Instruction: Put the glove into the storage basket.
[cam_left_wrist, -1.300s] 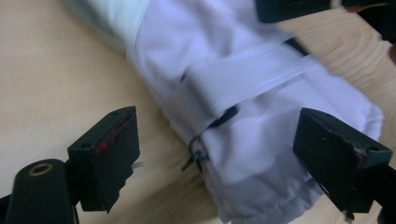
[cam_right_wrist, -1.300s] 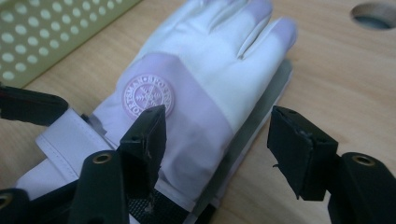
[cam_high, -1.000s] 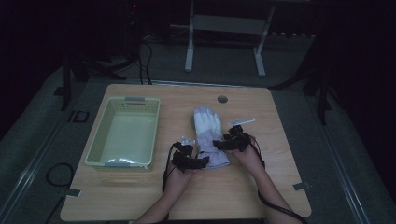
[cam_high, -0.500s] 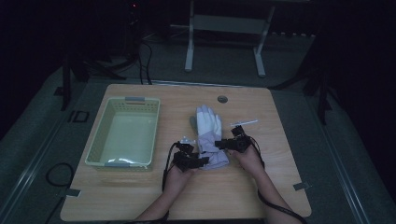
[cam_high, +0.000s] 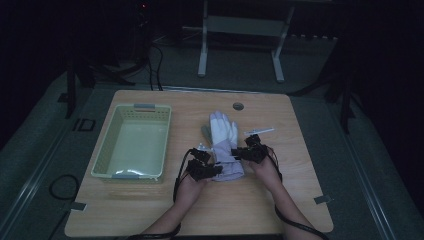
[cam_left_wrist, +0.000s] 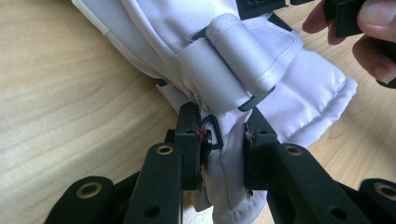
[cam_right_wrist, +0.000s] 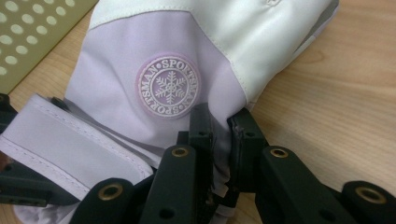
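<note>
A pale lilac and white winter glove (cam_high: 223, 141) lies flat mid-table, fingers pointing away from me. Its cuff end has a strap and buckle (cam_left_wrist: 233, 65); a round snowflake badge (cam_right_wrist: 168, 88) sits on its back. My left gripper (cam_high: 209, 169) has just been closing and now pinches the cuff fabric (cam_left_wrist: 224, 154) at the glove's left side. My right gripper (cam_high: 239, 153) has also been closing and now clamps a fold of fabric (cam_right_wrist: 222, 140) at the glove's right edge, just below the badge.
A pale green perforated basket (cam_high: 111, 150) stands left of the glove, its corner also showing in the right gripper view (cam_right_wrist: 28, 37). A thin white stick-like item (cam_high: 259, 131) lies right of the glove. A round grommet (cam_high: 238, 106) sits near the table's far edge.
Both hands stayed by the glove's cuff end. The glove and the basket have not shifted.
</note>
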